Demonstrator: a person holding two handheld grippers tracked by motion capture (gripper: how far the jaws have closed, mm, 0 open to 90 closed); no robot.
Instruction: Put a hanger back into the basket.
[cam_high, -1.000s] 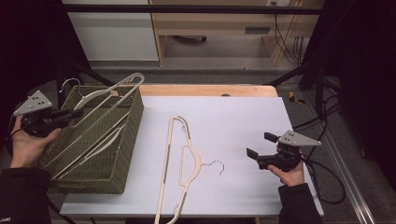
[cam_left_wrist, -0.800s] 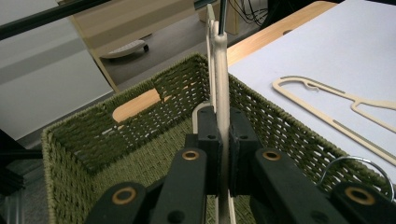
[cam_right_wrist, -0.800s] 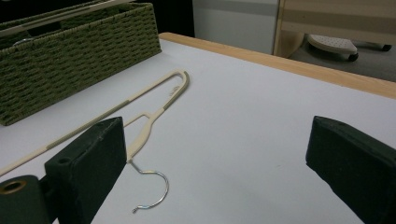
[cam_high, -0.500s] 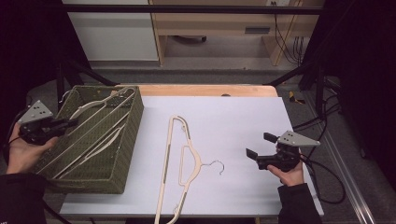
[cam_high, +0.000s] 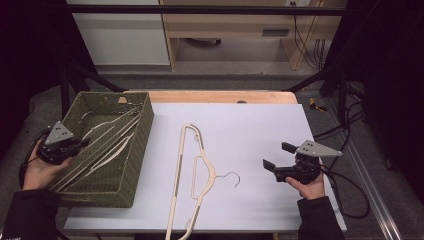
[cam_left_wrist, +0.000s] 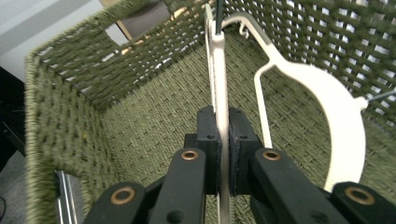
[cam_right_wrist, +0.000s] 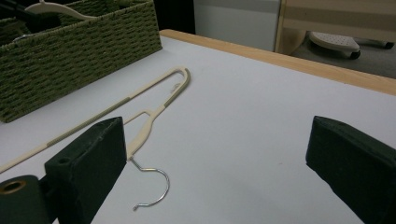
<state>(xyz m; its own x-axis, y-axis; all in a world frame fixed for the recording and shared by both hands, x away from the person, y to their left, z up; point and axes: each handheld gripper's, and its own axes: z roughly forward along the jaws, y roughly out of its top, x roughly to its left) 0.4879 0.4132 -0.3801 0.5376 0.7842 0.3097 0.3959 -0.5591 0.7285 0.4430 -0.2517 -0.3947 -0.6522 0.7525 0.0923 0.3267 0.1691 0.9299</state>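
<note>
Your left gripper (cam_high: 75, 145) sits over the near left edge of the green woven basket (cam_high: 142, 142), which stands on the left side of the white table (cam_high: 250, 130). In the left gripper view its jaws are pressed nearly together on the thin cream bar of a hanger (cam_left_wrist: 220, 84) inside the basket, with only that bar between the pads. The hanger's curved shoulder (cam_left_wrist: 336, 112) rests against the basket wall beside it. From above you can see several cream hangers (cam_high: 107, 135) lying lengthwise in the basket.

Your right gripper (cam_high: 277, 161) hovers low over the right side of the table, held in your right hand (cam_high: 310, 186). Its jaws stand wide apart with nothing between them.

1 more cream hanger (cam_high: 192, 170) lies flat on the table between the basket and your right gripper, its metal hook (cam_high: 231, 177) pointing toward that gripper. In the right gripper view the hook (cam_right_wrist: 154, 186) lies just beyond the left jaw, not touching it.
</note>
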